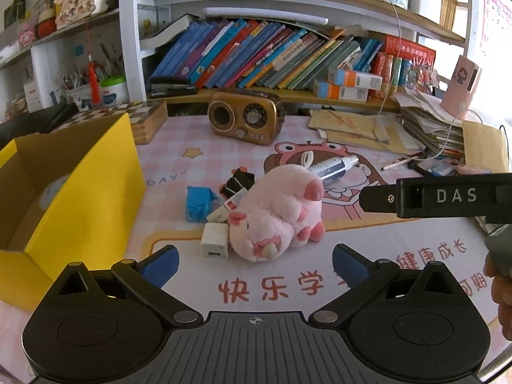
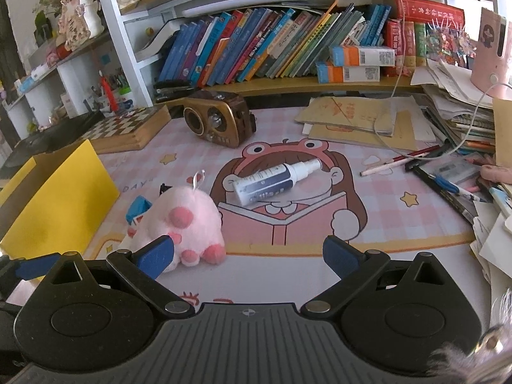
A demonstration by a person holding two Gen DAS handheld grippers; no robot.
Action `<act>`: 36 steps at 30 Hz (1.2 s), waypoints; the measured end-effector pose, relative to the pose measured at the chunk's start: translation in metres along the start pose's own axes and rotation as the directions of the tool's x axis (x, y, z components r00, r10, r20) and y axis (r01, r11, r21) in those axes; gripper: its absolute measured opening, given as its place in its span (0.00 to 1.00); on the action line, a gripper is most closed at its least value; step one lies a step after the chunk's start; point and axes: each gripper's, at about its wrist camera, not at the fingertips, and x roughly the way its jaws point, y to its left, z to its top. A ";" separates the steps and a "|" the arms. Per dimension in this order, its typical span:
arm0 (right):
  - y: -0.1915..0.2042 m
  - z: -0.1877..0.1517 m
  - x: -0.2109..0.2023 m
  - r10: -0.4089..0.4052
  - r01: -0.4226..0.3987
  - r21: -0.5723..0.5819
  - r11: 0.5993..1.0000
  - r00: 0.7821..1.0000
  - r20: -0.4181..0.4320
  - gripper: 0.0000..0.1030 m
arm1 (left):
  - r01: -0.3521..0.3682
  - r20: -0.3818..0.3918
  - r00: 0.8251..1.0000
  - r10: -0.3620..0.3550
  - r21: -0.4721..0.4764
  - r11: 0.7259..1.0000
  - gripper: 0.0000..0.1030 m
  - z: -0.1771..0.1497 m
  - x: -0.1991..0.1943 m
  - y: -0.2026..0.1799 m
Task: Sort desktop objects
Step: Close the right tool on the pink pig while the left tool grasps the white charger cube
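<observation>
Sorting looks barely begun, nothing gripped. Bench (image 1: 368, 243) first: yellow box (image 1: 96, 192) stands open at nine o'clock. Pink plush (image 1: 278, 214) lies at centre, touching a white charger (image 1: 215, 244); spray bottle (image 2: 272, 180) lies just beyond, at one o'clock. Left gripper (image 1: 254, 264) and right gripper (image 2: 248, 254) both hover wide and empty. Next move, likely: close on the plush and carry it to the box.

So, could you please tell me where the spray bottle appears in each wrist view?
Left wrist: spray bottle lies right of centre, its lower end hidden behind the pink plush.
Right wrist: spray bottle lies at centre, fully visible on the mat's cartoon face, right of the plush.
Shared landmark: the brown radio behind it.
</observation>
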 end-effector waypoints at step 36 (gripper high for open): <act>0.043 0.033 0.123 0.226 -0.252 -0.069 0.965 0.938 -0.262 0.98 | -0.061 -0.048 0.997 0.060 -0.031 0.998 0.99 -0.009 0.012 0.023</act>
